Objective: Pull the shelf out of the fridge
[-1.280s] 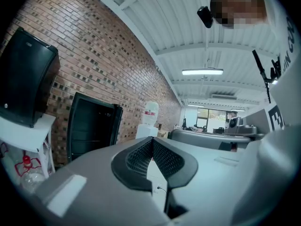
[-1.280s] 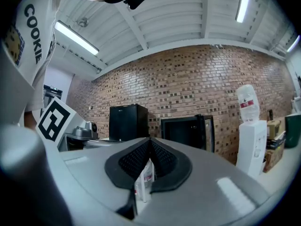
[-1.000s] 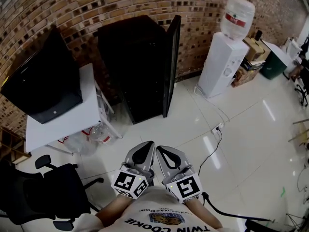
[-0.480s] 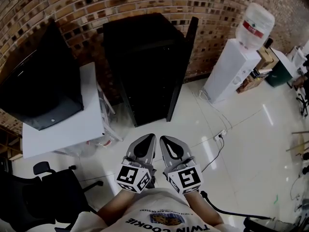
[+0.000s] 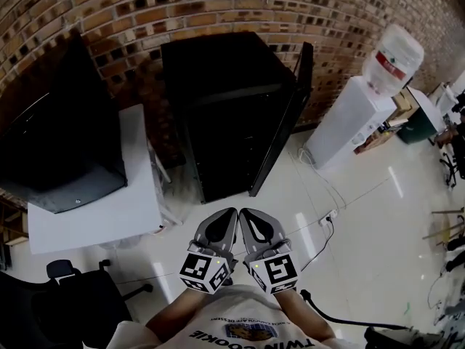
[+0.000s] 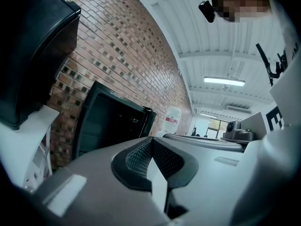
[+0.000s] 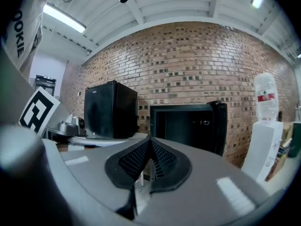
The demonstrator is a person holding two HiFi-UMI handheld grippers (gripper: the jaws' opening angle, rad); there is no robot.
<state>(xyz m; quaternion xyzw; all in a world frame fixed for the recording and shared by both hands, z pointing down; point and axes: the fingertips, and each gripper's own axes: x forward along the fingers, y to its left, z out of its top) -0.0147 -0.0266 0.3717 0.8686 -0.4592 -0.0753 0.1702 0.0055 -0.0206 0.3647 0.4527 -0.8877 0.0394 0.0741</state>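
Change since a second ago: the person has stepped nearer, so the fridge (image 5: 232, 122) now sits larger and more central in the head view, and the water dispenser (image 5: 352, 115) has slid toward the right edge. Item, fridge: black, standing against the brick wall (image 5: 218, 6), its door (image 5: 287, 126) swung open to the right. Item, shelf: somewhere inside the dark cavity, not made out from any view, presumably still seated. Item, left gripper (image 5: 227, 218): jaws together, nothing between them, carried level in front of the chest. Item, right gripper (image 5: 248, 217): pads meeting at the tip, likewise empty, just beside the left one. Both are well apart from the fridge. Adjacent: a white table (image 5: 138, 202) to the left bearing a black cabinet (image 5: 58, 137). Step in hand, as judged: the approach. To do it well, close in squarely on the opening, crouch so the interior can be seen, part the jaws before reaching in, take the shelf's front edge, and draw it straight out, level, clear of the door.
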